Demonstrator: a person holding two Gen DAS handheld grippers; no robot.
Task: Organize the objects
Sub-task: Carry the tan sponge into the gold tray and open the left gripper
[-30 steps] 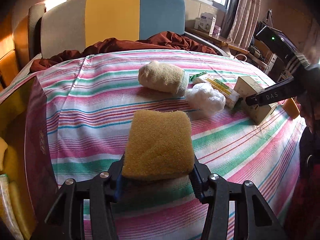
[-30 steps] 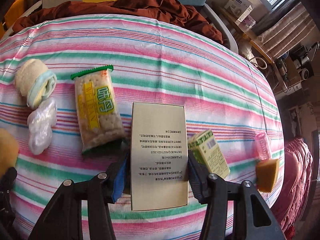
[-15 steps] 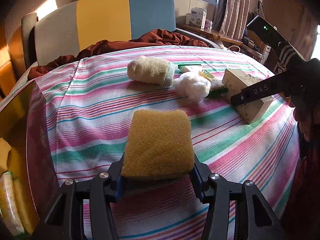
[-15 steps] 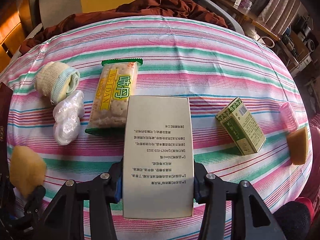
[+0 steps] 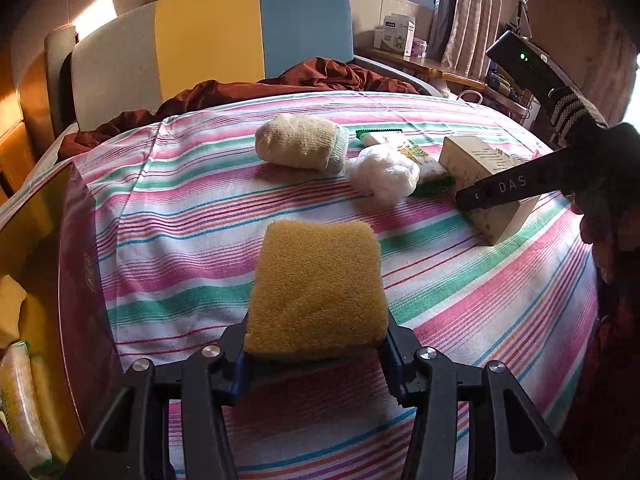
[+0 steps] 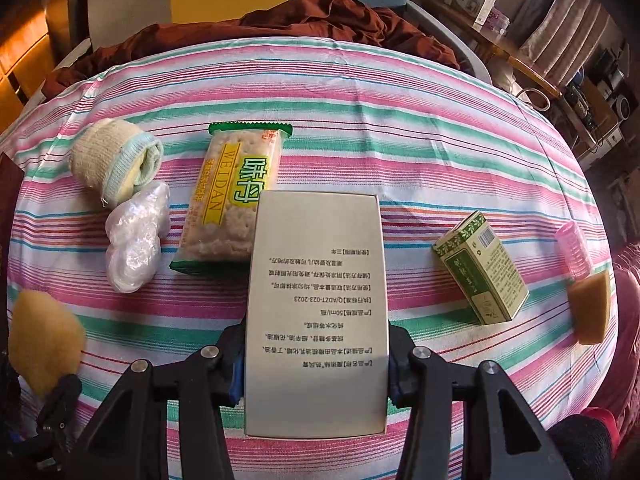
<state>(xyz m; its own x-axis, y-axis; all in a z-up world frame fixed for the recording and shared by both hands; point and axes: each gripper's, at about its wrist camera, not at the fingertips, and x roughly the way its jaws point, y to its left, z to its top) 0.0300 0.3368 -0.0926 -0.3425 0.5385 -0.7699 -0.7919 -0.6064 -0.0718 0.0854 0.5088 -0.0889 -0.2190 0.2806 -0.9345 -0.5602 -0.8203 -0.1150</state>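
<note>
Sponge (image 5: 316, 292), yellow, sits clamped between the pads of the left gripper (image 5: 316, 354), held above the striped bedsheet (image 5: 192, 208). Log trend: left jaws closing slightly, with the sponge squeezed between them. At the left edge of the left wrist view, an open box (image 5: 76, 280) with a dark red wall shows yellow contents inside.

Right gripper (image 6: 316, 364) grips a beige carton (image 6: 318, 308) across its width, printed face toward the camera, text upside down. The carton's near part is between the pads; whether its far end touches the sheet cannot be told from this view. In the left wrist view the same carton (image 5: 472, 164) appears tilted, its lower corner at the sheet.

Loose on the sheet, right wrist view:
- cracker packet (image 6: 232, 196), partly hidden behind the carton's far left corner
- crumpled clear plastic bag (image 6: 136, 240), just left of the packet
- rolled cream towel (image 6: 112, 160), touching the bag's far end
- green box (image 6: 480, 268), lying askew right of the carton, apart from it
- pink ribbed bottle (image 6: 574, 248) and a tan sponge block (image 6: 592, 308) near the right edge, close together

A dark red blanket (image 6: 320, 20) is bunched at the far end of the bed.
</note>
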